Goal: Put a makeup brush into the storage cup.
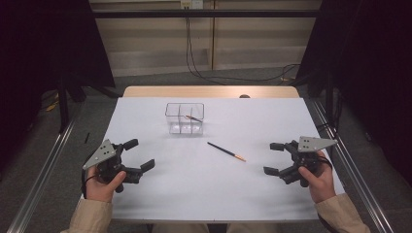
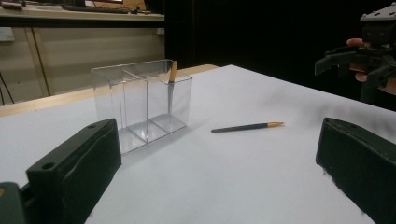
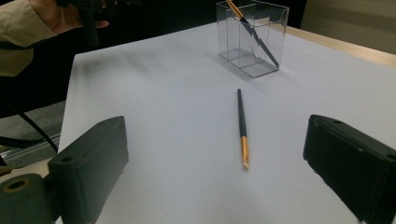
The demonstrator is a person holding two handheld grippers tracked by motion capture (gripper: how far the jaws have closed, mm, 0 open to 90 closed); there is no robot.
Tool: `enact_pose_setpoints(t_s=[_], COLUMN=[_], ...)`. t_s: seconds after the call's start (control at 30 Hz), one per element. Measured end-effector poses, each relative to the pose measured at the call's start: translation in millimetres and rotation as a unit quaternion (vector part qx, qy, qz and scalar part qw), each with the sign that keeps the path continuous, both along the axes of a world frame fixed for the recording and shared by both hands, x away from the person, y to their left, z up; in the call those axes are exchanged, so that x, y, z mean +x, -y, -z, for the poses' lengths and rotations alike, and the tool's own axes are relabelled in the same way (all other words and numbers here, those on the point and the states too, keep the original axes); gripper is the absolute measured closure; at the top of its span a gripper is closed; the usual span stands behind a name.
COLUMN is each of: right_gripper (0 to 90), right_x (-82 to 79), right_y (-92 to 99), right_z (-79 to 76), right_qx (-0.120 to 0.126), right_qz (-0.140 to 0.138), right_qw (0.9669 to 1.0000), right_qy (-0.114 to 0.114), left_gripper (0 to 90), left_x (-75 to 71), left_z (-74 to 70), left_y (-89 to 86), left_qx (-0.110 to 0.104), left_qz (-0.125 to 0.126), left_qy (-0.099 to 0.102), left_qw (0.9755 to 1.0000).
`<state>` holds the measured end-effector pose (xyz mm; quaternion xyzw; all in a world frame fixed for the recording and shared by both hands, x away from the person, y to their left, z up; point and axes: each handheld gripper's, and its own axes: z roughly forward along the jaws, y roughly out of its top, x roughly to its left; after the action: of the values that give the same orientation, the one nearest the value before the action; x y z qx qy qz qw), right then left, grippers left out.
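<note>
- Two hand-held grippers, one per hand. The left hand-held gripper (image 1: 141, 156) sits at the near left of the desk (image 1: 160, 194), jaws spread wide and holding nothing.
- One clear plastic holder (image 1: 184, 118) stands toward the far middle of the desk; it has three compartments side by side.
- Two pencils. One pencil in the holder (image 1: 193, 118) leans tilted in an end compartment. The loose pencil (image 1: 226, 151) lies flat on the desk, nearer than the holder and to its right, well apart from both grippers.
- The right hand-held gripper (image 1: 273, 158) is at the near right, jaws also wide and empty.
- The right gripper view shows the loose pencil (image 3: 242, 126) between its jaws but farther off, orange end nearest; the high view shows the wooden desk edge (image 1: 209, 91) behind the white surface.
</note>
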<state>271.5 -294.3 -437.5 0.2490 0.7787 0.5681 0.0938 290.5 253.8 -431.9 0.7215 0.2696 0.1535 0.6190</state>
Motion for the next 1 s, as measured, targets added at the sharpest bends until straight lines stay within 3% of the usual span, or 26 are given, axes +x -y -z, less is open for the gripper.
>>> enact_pose_setpoints(t_s=[1.0], right_gripper=[6.0], right_x=[3.7], right_y=[-3.0], right_z=[-0.4], right_qx=[0.001], right_qz=[-0.001], right_qw=[1.0], right_qy=[-0.001], left_gripper=[0.0], left_x=[-3.0], left_z=[6.0], left_y=[-8.1], left_qx=[0.002], left_qz=[-0.008], left_qy=[-0.006], left_qw=[0.9999])
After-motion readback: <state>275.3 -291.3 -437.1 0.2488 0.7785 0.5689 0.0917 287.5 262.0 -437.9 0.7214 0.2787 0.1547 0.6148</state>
